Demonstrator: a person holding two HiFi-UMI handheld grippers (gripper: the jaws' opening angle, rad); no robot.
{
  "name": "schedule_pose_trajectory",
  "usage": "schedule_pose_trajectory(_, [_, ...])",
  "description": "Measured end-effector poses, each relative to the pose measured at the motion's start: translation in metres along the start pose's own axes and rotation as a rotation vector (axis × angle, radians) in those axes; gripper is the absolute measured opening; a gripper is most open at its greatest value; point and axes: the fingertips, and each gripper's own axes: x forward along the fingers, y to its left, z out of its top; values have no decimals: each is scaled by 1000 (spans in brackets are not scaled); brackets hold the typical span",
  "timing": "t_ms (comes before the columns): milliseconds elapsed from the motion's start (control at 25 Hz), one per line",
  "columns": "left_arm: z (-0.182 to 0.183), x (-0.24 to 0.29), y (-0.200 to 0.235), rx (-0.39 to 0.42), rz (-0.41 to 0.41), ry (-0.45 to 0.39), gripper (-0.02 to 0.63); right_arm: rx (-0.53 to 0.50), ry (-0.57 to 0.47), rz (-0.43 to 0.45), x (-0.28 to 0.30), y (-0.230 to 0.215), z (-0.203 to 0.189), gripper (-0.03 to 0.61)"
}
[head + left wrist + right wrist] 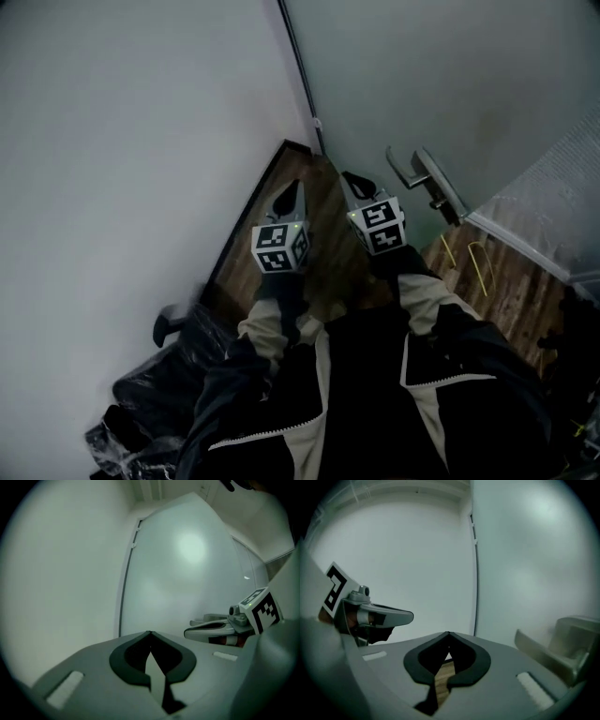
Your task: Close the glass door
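The frosted glass door (450, 84) stands on the right, its metal lever handle (427, 183) jutting toward me. Its dark edge strip (300, 66) meets the white wall (131, 141) in the corner. Both grippers point into that corner, side by side above the wooden floor. My left gripper (293, 187) is shut with nothing in it; in its own view the tips (150, 632) meet before the door (187, 573). My right gripper (352, 178) is shut and empty too, a short way left of the handle (553, 648), not touching it.
A black plastic bag (159, 394) lies against the wall at lower left. Yellow wire pieces (478, 262) rest on the wooden floor (328, 272) under the handle. A dark skirting board (248, 216) runs along the wall. Another frosted panel (553, 206) stands at the right.
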Motion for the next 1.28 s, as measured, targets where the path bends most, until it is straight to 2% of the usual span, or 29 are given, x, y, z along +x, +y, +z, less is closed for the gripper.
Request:
schedule_pose_trajectory(200, [3,36,-60,16,-251,11,-2,44,15,-235,-54,-42,-10,5])
schedule_pose_trajectory(360, [5,42,-97,29,-364,3,-2,46,19,-324,-85,-52,-10,5])
schedule_pose_trajectory(480, [1,45,-135,17,-471,10,-2,64,34,-423,-120,-66,-16,5])
schedule_pose_trajectory(640, [-4,41,-159,17,-537,13,-2,61,36,-479,-141,-76,-17,5])
schedule_pose_trajectory(800, [-8,38,-170,25,-566,16,-2,28,54,-505,-148,-83,-19,5])
schedule_pose_trajectory(880, [-10,37,-170,23,-569,23,-2,-76,101,-536,-148,-87,-17,5])
schedule_pose_trajectory(1000, [-7,34,-170,22,-573,22,-2,-404,241,-582,-144,-87,-12,6])
schedule_pose_trajectory(1040, [-6,33,-169,22,-573,18,-2,-512,297,-578,-140,-86,-13,42])
schedule_pose_trajectory(1080, [-4,32,-169,20,-573,16,-2,-602,353,-566,-135,-86,-16,124])
schedule_pose_trajectory(1120, [-3,32,-168,18,-573,15,-2,-676,406,-550,-131,-86,-21,176])
schedule_pose_trajectory(1280, [-5,32,-168,7,-581,30,-2,-860,562,-491,-118,-94,-37,234])
